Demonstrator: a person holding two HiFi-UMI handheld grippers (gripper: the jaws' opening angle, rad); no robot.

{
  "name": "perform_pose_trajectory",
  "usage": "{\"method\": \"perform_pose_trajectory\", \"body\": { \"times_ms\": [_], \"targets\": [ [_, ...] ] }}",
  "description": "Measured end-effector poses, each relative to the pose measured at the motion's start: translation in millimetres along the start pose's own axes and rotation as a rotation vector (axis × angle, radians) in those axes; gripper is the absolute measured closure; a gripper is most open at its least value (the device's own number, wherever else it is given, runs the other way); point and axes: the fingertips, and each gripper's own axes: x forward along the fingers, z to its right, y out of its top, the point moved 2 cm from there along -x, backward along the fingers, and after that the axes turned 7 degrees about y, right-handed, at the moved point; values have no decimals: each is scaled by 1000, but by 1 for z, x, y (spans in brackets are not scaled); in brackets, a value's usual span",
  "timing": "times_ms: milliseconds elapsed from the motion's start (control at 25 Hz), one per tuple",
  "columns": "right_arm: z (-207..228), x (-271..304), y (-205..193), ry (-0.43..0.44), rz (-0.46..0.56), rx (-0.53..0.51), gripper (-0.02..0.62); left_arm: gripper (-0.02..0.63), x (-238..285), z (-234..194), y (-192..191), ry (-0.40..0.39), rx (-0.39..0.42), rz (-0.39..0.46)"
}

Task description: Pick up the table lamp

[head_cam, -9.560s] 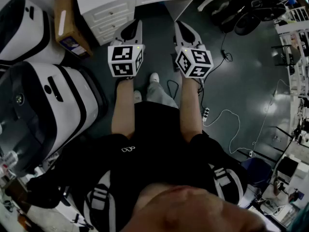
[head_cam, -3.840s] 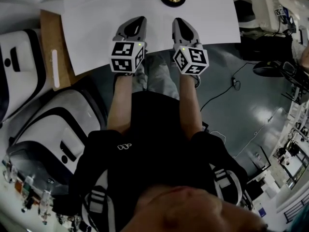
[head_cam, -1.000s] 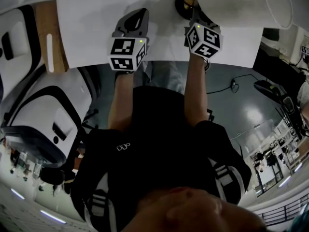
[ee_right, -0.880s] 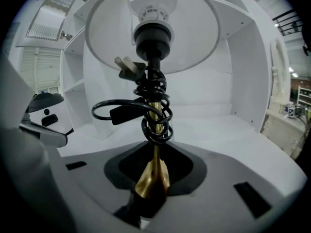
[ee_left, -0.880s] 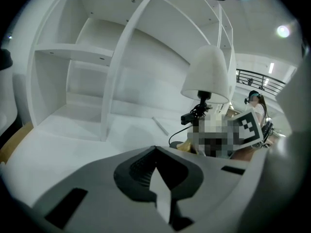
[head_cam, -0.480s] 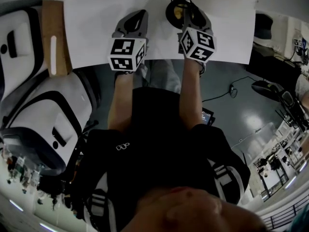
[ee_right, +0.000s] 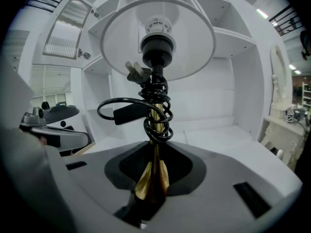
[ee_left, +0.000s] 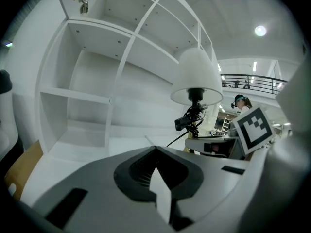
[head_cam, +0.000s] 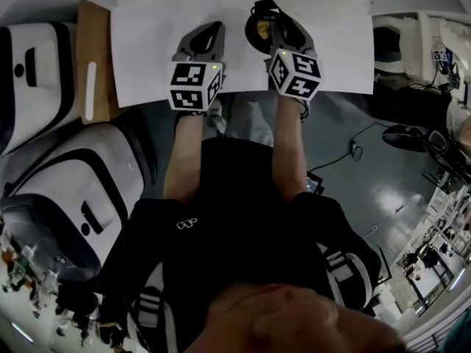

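The table lamp [ee_right: 154,123] has a thin brass stem, a black cord coiled round it and a white shade above. My right gripper [ee_right: 154,152] is shut on the lower part of the stem. From the head view the lamp's dark round base [head_cam: 257,29] shows just ahead of the right gripper [head_cam: 283,24], over the white desk [head_cam: 154,43]. My left gripper [head_cam: 206,31] hovers beside it, jaws together and empty. In the left gripper view the lamp [ee_left: 195,76] stands to the right of the left gripper [ee_left: 156,149], and nothing lies between its tips.
White open shelving [ee_left: 87,96] rises behind the desk. A wooden board [head_cam: 92,57] lies along the desk's left side. Large white-and-black machines [head_cam: 81,190] stand on the floor at left. Cables [head_cam: 353,149] run over the dark floor at right.
My right gripper has moved left and toward me with the lamp, rising from the desk. The left gripper has risen alongside it, still empty.
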Motion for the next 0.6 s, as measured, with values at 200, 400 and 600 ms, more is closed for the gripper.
{"method": "perform_pose_trajectory", "body": {
  "times_ms": [200,400,600],
  "targets": [
    [-15,-42,14,0,31,-20,489,597,-34,23,14,-16,23,40],
    [-25,-69,36,-12,81,-39,488,597,-54,30,31,-32,45,80],
    [-26,-90,58,-21,133,-60,488,597,-60,37,47,-47,54,121]
  ]
}}
